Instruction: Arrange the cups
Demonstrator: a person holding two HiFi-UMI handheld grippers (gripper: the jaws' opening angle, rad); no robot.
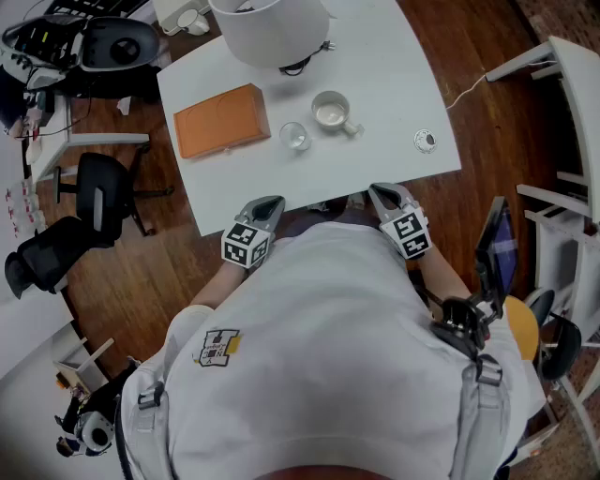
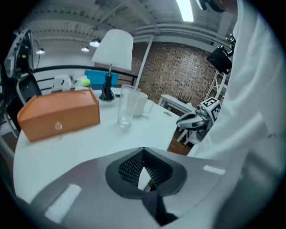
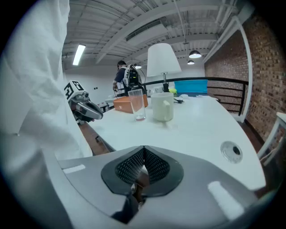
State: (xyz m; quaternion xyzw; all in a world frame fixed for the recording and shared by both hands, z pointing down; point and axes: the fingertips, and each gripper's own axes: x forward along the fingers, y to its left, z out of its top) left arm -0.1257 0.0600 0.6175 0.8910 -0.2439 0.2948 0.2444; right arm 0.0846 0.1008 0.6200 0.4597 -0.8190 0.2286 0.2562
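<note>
A clear glass (image 1: 294,137) and a white mug (image 1: 332,112) stand side by side in the middle of the white table (image 1: 375,159). Both grippers hover at the table's near edge, short of the cups. My left gripper (image 1: 267,206) is shut and holds nothing; in its own view (image 2: 143,153) the glass (image 2: 127,106) stands ahead with the mug (image 2: 144,103) behind it. My right gripper (image 1: 384,195) is also shut and empty (image 3: 144,151); it faces the mug (image 3: 163,106) and the glass (image 3: 136,105) across bare tabletop.
An orange box (image 1: 221,120) lies left of the glass. A white lamp (image 1: 272,28) stands at the table's far edge. A round cable grommet (image 1: 425,141) sits near the right edge. Office chairs (image 1: 89,211) stand on the wooden floor at the left.
</note>
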